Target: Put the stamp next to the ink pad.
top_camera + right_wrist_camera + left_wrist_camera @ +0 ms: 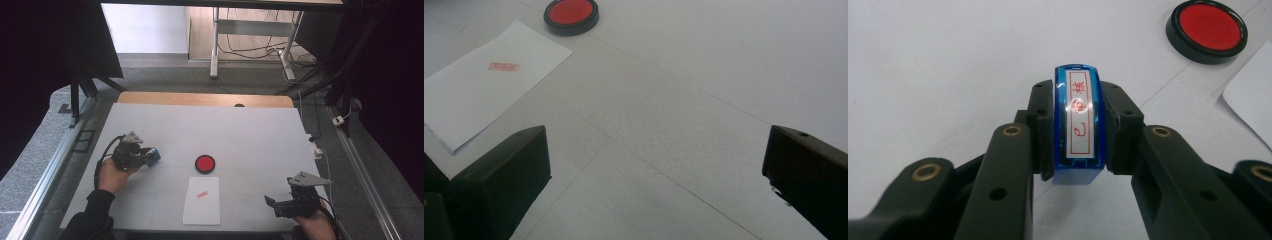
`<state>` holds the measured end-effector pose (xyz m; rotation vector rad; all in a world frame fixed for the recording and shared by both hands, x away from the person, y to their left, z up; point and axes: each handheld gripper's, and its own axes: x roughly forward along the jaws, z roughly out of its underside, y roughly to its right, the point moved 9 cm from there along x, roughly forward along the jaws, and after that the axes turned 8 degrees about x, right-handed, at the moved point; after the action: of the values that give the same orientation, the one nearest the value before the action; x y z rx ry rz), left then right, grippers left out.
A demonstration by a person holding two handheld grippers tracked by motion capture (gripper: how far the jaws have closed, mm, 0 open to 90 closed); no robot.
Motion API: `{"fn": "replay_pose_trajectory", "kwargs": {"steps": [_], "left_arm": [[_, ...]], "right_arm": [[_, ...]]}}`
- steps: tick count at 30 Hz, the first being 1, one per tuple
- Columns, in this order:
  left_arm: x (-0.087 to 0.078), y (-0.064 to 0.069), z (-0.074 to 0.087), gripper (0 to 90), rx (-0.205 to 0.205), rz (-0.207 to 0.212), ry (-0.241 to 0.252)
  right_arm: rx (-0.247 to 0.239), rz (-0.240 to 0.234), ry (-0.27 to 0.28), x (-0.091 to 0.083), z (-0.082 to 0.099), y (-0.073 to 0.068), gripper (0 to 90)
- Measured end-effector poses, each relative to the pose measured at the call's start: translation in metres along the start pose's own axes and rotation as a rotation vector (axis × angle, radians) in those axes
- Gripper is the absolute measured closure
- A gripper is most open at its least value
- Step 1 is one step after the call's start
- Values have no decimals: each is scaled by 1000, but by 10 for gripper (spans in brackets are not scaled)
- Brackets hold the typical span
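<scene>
Nearby: ink pad [205, 163], paper [202, 200] (stamped) | left claw [1079, 130] pinching blue stamp [1078, 125] | right claw [656, 175] spread

My counter [250, 130] is white on top, with a wooden edge [205, 99] along its far side. Grey speckled floor [30, 150] runs around it. Beyond the counter stands a pale table frame [216, 45] with black cables [260, 50] lying under it, and light falls on the floor there. Black curtains [45, 45] hang at far left and far right. A metal rail [47, 175] lines the left side.
</scene>
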<state>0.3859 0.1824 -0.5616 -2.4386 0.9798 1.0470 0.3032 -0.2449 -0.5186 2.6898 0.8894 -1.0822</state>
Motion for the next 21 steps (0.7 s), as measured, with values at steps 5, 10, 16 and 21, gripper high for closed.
{"fn": "replay_pose_trajectory", "kwargs": {"steps": [5,10,16,21], "left_arm": [[5,1,2,694,13,1,-16],[11,4,5,694,36,3,-47],[13,4,7,687,28,18,-55],[14,4,8,640,9,28,-66]], "right_arm": [[-7,1,-5,0,0,0,0],[-11,-3,-7,0,1,-1,0],[-18,-2,-14,1,1,-1,0],[-20,0,-15,1,1,-1,0]]}}
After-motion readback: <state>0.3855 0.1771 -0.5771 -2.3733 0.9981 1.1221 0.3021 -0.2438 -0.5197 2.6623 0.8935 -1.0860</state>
